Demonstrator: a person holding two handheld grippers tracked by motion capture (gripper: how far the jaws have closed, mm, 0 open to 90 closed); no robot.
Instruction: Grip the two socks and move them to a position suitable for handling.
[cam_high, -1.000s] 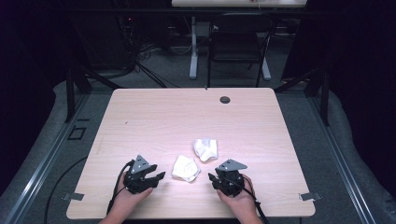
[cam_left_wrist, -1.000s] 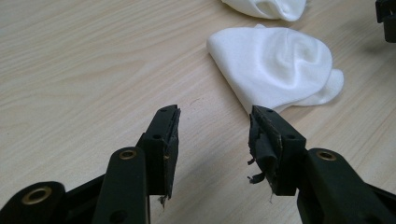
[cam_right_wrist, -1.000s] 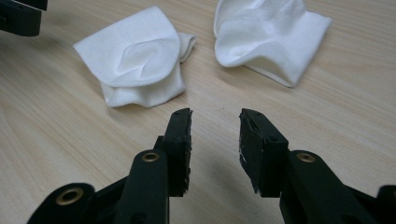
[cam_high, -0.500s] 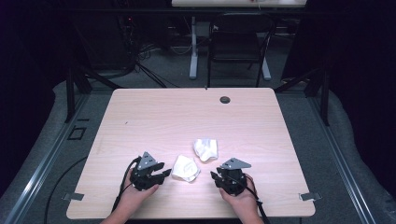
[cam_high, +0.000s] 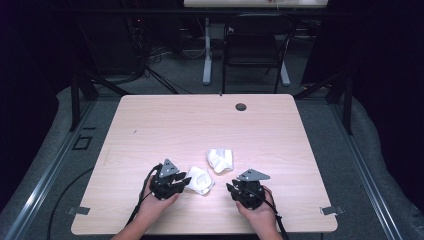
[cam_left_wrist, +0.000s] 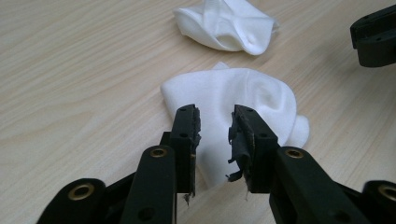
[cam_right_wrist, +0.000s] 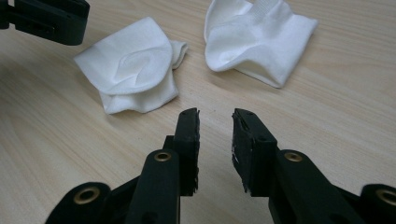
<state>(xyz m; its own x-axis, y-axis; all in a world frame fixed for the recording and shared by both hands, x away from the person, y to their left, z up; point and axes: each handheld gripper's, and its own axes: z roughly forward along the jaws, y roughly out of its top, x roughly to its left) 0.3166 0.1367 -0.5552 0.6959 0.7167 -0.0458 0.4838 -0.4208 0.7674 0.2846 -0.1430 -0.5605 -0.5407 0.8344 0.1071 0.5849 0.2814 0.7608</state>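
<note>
Below centre in the high view, my left tool (cam_high: 184, 180) sits at the near edge of the table (cam_high: 150, 125), its jaws parted by a narrow gap and gripping nothing. Its tips reach the near white sock (cam_high: 201, 180), which lies crumpled at lower centre of the frame. Seen from the left gripper view, this sock (cam_left_wrist: 233, 107) fills the middle, its edge running under the tips of the left tool (cam_left_wrist: 215, 126). A second white sock (cam_high: 220, 160) lies just above and to the right of the first, apart from it. My right tool (cam_high: 232, 189) rests at lower right of centre, jaws likewise narrowly parted and empty, over bare wood short of both socks.
</note>
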